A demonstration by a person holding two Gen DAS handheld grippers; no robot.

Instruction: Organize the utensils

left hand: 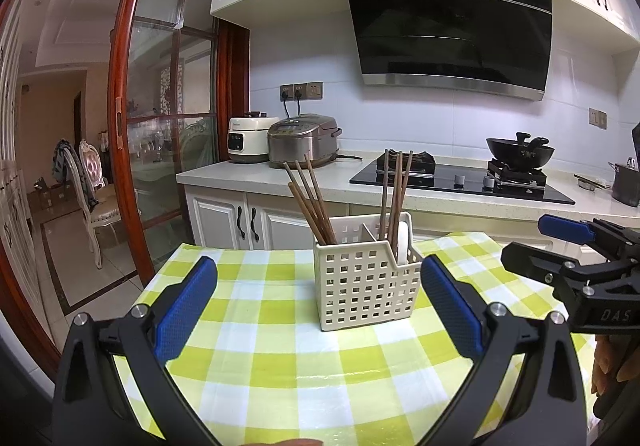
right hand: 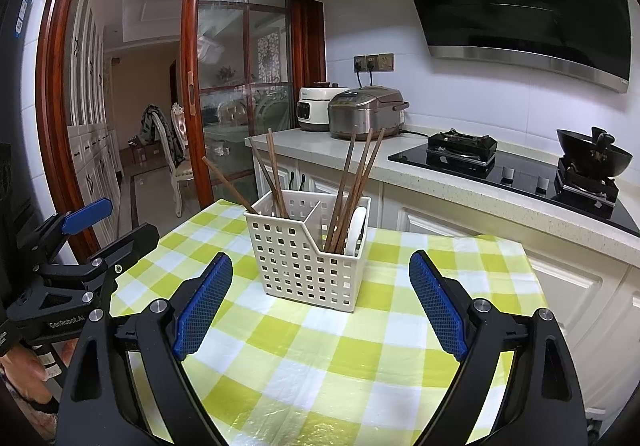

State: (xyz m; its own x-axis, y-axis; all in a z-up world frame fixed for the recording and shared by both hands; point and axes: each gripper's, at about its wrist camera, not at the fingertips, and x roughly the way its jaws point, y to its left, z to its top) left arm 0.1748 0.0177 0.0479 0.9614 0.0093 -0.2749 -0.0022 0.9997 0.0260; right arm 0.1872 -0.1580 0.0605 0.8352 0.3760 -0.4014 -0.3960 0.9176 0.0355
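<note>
A cream perforated caddy [left hand: 368,286] [right hand: 304,266] with two compartments stands on the green-and-white checked tablecloth [left hand: 280,366] [right hand: 320,366]. Brown chopsticks [left hand: 312,202] [right hand: 274,174] lean in its left compartment. More chopsticks [left hand: 394,194] [right hand: 356,182] and a white spoon [left hand: 403,242] [right hand: 356,230] stand in the right one. My left gripper [left hand: 320,266] [right hand: 134,218] is open and empty, just short of the caddy on its left side. My right gripper [right hand: 320,261] [left hand: 522,240] is open too, empty, facing the caddy from the right.
Behind the table runs a kitchen counter [left hand: 256,176] with two rice cookers [left hand: 304,140], a black hob [left hand: 460,180] and a wok [left hand: 520,154]. A steel pot [left hand: 626,182] sits far right. A red-framed glass sliding door [left hand: 172,106] is on the left.
</note>
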